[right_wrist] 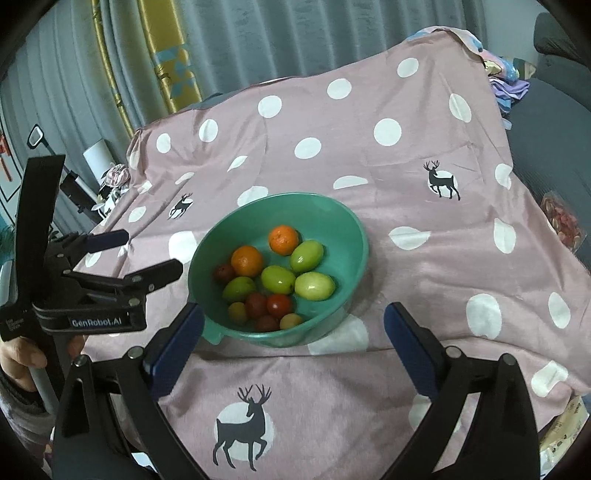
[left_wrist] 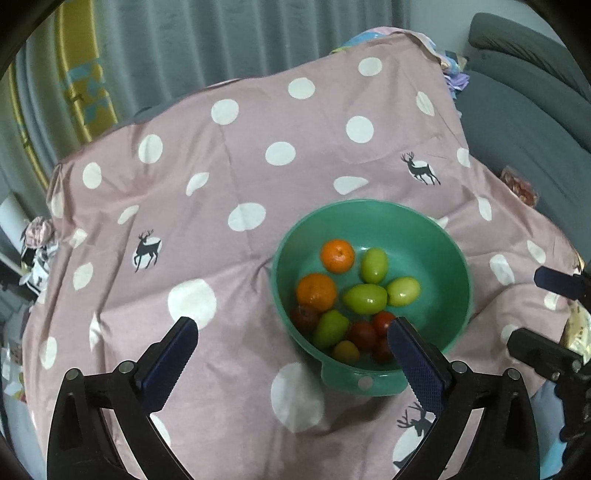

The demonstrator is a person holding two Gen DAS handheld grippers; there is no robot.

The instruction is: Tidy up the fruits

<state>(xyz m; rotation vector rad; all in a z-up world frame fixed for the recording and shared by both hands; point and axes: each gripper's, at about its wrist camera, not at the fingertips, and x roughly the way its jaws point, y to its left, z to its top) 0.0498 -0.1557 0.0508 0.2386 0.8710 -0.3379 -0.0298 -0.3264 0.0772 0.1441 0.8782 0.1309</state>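
Nearest us, the left tool [left_wrist: 293, 334] and the right tool [right_wrist: 293, 319] each stand with jaws wide apart and nothing between them. Just beyond, we see the green bowl [right_wrist: 354, 236] resting on the surface under a pink dotted cloth [right_wrist: 424, 280]. Inside it lie all the fruits: small red fruits [right_wrist: 279, 303] at the near side, four green fruits [right_wrist: 277, 278] in the middle, and two oranges [right_wrist: 246, 261] towards the far side. The left tool's right fingertip [left_wrist: 400, 332] overlaps the bowl's near rim in our view. Farthest away hang grey curtains [right_wrist: 332, 33].
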